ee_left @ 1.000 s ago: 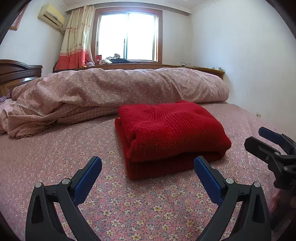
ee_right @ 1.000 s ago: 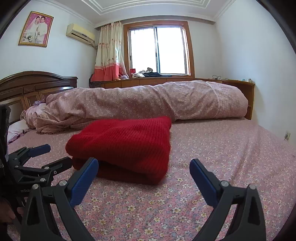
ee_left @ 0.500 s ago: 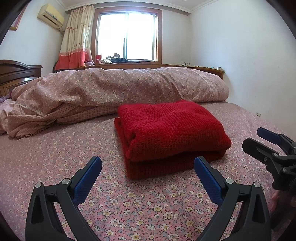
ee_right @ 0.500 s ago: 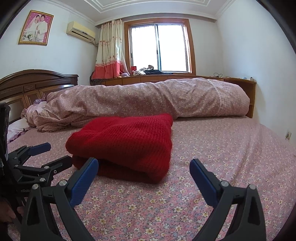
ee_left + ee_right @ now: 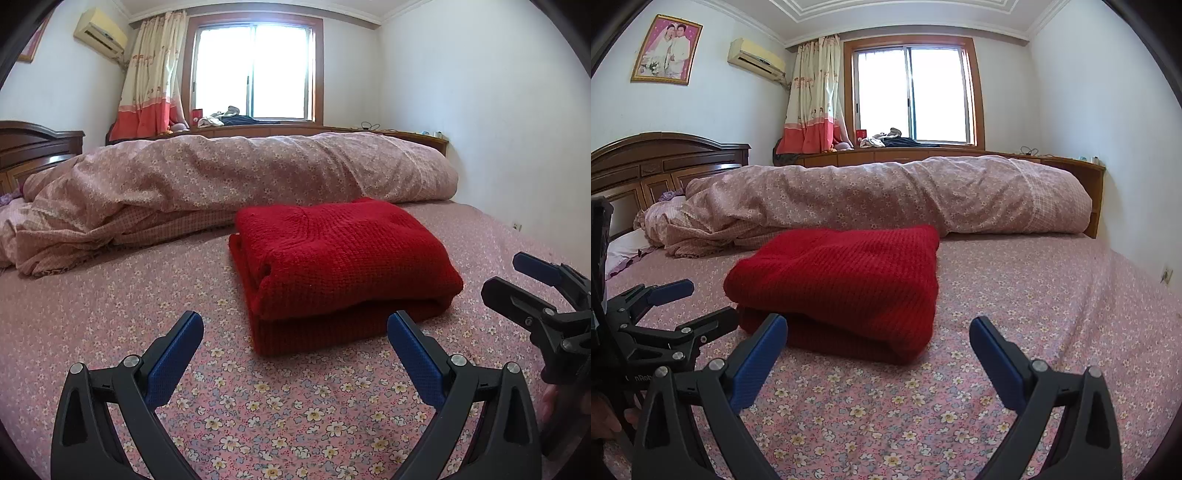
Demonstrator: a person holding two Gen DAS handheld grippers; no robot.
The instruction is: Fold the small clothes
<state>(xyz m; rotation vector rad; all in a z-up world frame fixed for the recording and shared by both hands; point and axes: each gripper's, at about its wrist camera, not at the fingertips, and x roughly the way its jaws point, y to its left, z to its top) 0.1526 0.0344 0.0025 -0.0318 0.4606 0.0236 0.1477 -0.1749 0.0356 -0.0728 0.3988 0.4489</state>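
A red knit sweater lies folded into a thick rectangle on the floral bed sheet; in the right wrist view the same sweater sits left of centre. My left gripper is open just short of the sweater's near edge, nothing between its blue pads. My right gripper is open too, hovering before the sweater's near right corner. The right gripper shows at the right edge of the left wrist view. The left gripper shows at the left of the right wrist view.
A rolled pink floral duvet lies across the bed behind the sweater. A dark wooden headboard stands at the left. A wooden ledge under the window holds some items. Bare sheet stretches to the right of the sweater.
The right wrist view has tilted slightly upward and shifted a little. The sweater and both open grippers stay as they were.
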